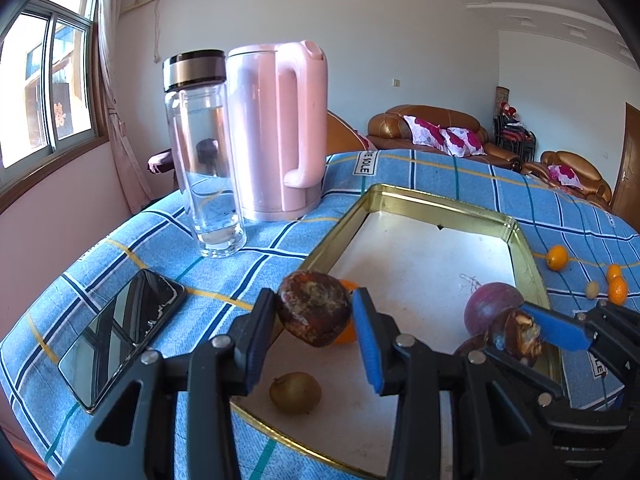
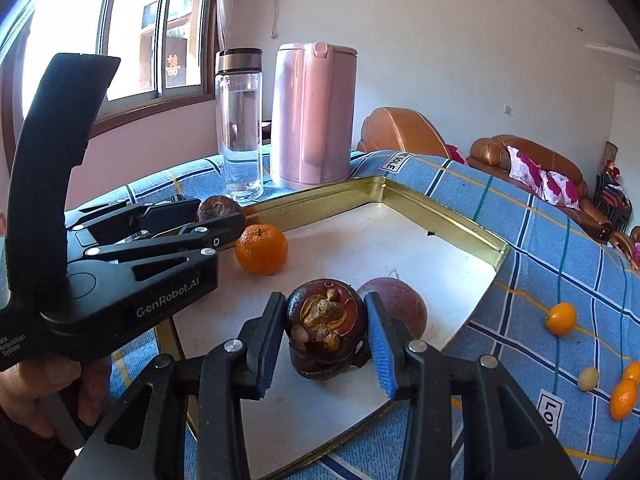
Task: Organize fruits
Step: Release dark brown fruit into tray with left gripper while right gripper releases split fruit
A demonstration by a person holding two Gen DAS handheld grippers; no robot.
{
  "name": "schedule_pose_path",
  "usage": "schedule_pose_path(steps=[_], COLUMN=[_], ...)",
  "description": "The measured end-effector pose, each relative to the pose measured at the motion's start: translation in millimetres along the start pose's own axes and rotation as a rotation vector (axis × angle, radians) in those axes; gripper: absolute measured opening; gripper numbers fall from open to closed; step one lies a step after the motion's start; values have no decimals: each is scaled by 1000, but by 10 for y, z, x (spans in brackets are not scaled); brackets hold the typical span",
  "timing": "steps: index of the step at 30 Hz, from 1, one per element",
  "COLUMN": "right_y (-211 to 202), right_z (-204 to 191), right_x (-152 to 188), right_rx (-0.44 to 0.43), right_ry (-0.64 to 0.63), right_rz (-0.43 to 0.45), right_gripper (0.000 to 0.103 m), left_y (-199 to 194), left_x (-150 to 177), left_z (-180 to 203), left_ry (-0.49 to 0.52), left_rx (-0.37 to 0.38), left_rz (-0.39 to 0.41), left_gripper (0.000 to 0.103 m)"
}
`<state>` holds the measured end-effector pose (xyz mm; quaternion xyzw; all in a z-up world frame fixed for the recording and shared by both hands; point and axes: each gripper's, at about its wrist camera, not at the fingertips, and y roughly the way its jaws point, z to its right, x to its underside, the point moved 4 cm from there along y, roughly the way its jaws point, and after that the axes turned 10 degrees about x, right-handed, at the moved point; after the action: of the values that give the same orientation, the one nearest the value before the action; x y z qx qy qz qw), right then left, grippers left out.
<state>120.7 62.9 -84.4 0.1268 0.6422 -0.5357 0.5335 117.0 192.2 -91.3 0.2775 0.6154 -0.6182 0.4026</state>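
While both grippers work over the shallow gold-rimmed rectangular metal tray [image 2: 444, 216] on the blue plaid tablecloth [image 1: 224, 256], fruit collection about half complete, judging by the count.

Left gripper [image 1: 314, 316]: jaws clamped on a dark brown, weathered round mangosteen [image 1: 314, 312], held above the tray's near left corner. Right gripper [image 2: 326, 328]: jaws clamped on a second dark brown mangosteen with a torn, yellowish top [image 2: 326, 320], poised directly over a similar dark fruit [image 2: 324, 366] lying on the tray floor; contact between the two cannot be told.

Already within the tray: bright orange round tangerine [image 2: 261, 249] toward the far left, purple-brown smooth round fruit [image 2: 398, 304] just right of the right gripper, small olive-green round fruit [image 1: 295, 392] near the tray's near edge.

Remaining outside, on the cloth to the right of the tray: small orange kumquat [image 2: 561, 318], two further small orange fruits [image 2: 623, 398] and a pale yellowish oval fruit [image 2: 588, 378], all well apart from the tray rim.

Not part of the sorting: pink plastic electric kettle [image 1: 280, 132], clear glass bottle with dark lid [image 1: 206, 156], black smartphone with cracked screen [image 1: 120, 336], all left of or beyond the tray.
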Motion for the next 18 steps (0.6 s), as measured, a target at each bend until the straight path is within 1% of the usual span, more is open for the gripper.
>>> schedule_pose_path(steps=[2,3,4,5,6,9,12,15,18], right_y=[-25,-35,-42,-55,-70,-145,-259,-385,-497], right_z=[3,9,19,33,50,115,214,373,574], right_x=[-16,-21,-22,-21,-22,-26,-22,5,47], right_rx=[8,11,12,11,9,21,25,48,78], right_ry=[2,5,11,18,26,41,60,76,99], right_rz=[13,17,19,22,25,37,55,64,71], right_gripper=[44,49,53,58,60,60,61,64,64], left_y=[-9,-18,-30,-45,-66,-101,-163,-234,-296], left_x=[5,11,15,15,13,-4,-44,-91,-135], left_z=[1,3,0,-5,-4,25,92,237,434], left_ry=[4,4,-1,-7,-11,-14,-16,4,18], left_rx=[-1,-8,-12,-10,-13,-8,1,15,47], left_rz=[2,4,7,11,16,18,31,46,56], left_gripper=[45,52,62,66,69,70,78,78,78])
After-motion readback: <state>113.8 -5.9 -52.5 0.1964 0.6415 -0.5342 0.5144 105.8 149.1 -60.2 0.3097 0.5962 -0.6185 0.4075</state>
